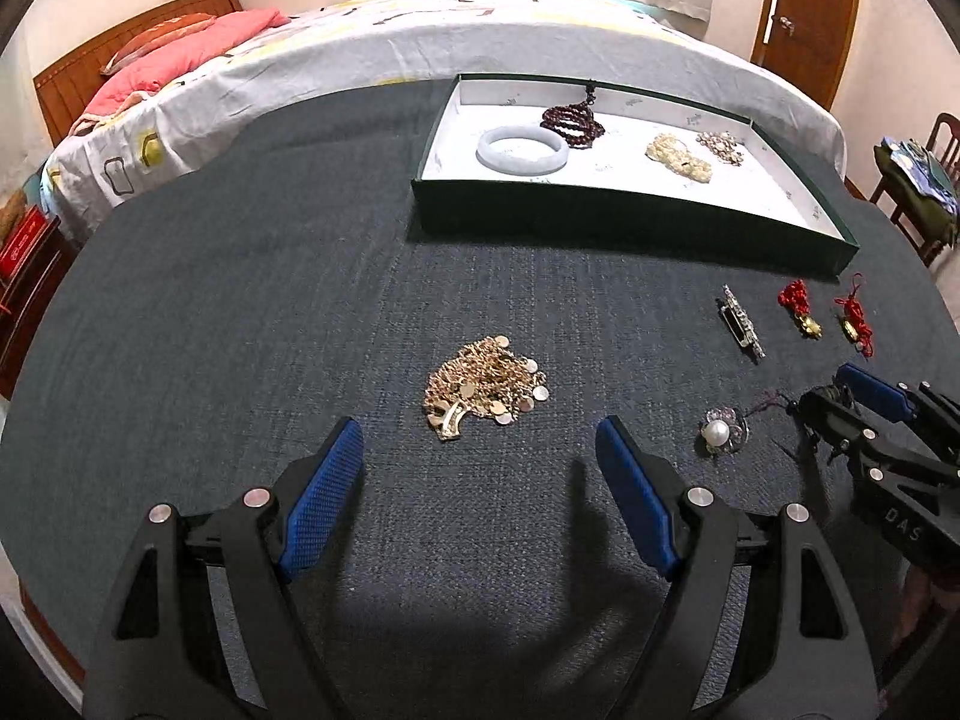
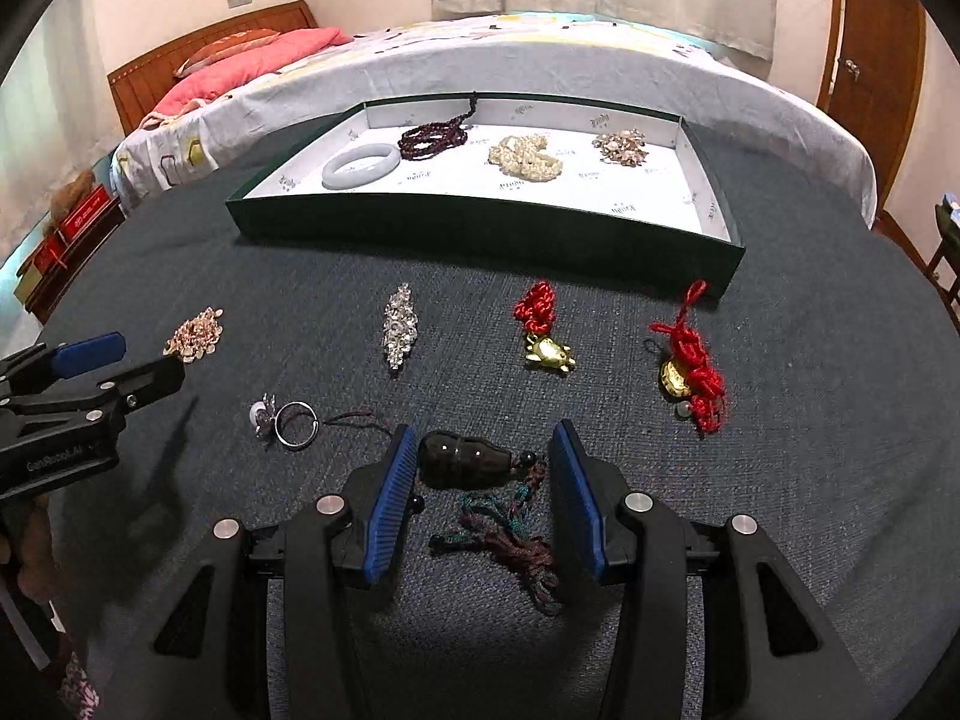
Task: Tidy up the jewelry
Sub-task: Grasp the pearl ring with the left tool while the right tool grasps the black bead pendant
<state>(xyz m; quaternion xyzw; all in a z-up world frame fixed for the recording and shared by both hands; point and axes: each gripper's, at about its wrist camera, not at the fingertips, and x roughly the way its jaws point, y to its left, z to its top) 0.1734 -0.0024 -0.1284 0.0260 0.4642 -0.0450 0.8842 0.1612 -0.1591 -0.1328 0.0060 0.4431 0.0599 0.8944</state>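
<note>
A dark woven cloth point(image 2: 780, 480) covers the table beside a bed point(image 2: 540, 60), curtains and a wooden door point(image 2: 870, 30) behind. The right gripper point(image 2: 483, 483) spreads wide around a dark gourd pendant point(image 2: 459, 459). The left gripper point(image 1: 480, 468) gapes, holding nothing, near a gold chain heap point(image 1: 486, 384). The green tray point(image 2: 480, 219) holds bracelets; its liner print is unreadable. "DAS" marks the right gripper.

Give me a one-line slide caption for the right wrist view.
Open right gripper straddles a dark gourd pendant on the table, green tray of sorted jewelry beyond.
</note>
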